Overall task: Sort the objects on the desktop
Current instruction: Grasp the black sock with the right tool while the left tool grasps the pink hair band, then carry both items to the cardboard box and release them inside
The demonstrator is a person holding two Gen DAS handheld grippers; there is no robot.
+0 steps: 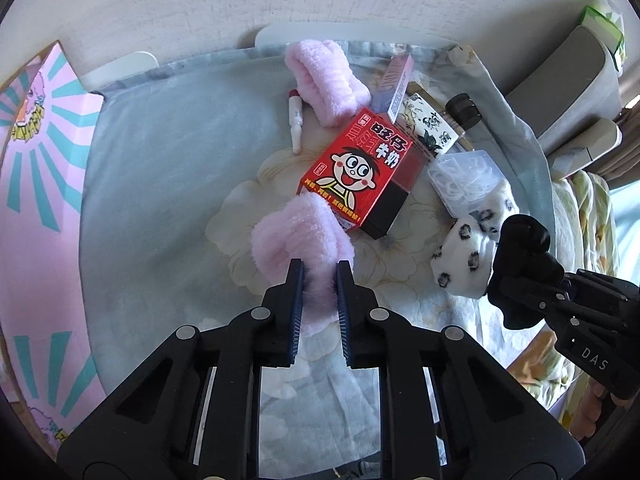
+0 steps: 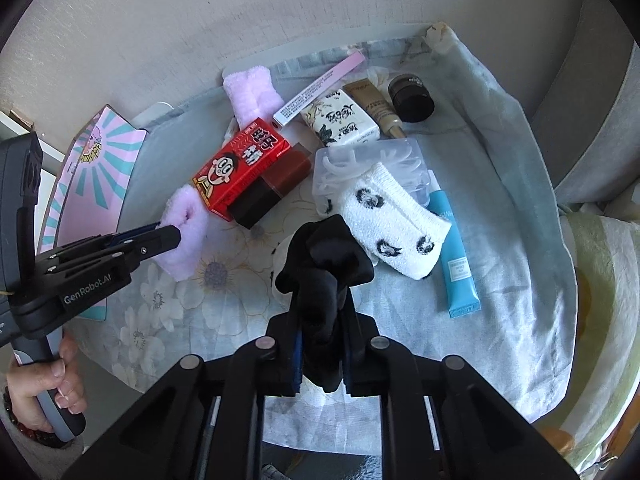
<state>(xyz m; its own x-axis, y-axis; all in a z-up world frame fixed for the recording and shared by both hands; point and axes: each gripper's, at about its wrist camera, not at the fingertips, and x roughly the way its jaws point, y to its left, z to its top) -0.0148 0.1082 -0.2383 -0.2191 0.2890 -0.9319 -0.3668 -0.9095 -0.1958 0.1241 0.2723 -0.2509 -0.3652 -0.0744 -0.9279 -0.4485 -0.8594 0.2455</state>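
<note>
My left gripper point(image 1: 320, 266) is shut on a fluffy pink wrist band point(image 1: 298, 236), which lies by the red milk carton point(image 1: 360, 168); the band also shows in the right wrist view point(image 2: 184, 232). My right gripper point(image 2: 320, 300) is shut on a black cloth item point(image 2: 324, 256) and holds it over the flowered cloth. In the left wrist view the black item point(image 1: 520, 256) sits at the right. A white spotted sock point(image 2: 396, 224) lies just beyond the black item. A second pink band point(image 1: 324, 80) lies at the back.
A white lip balm stick point(image 1: 295, 124), a pink flat box point(image 2: 320, 88), a tissue pack point(image 2: 340, 118), a beige tube point(image 2: 376, 108), a dark jar point(image 2: 412, 98), a clear plastic box point(image 2: 372, 164) and a blue tube point(image 2: 456, 260) lie around. A pink patterned box point(image 1: 36, 184) stands at the left.
</note>
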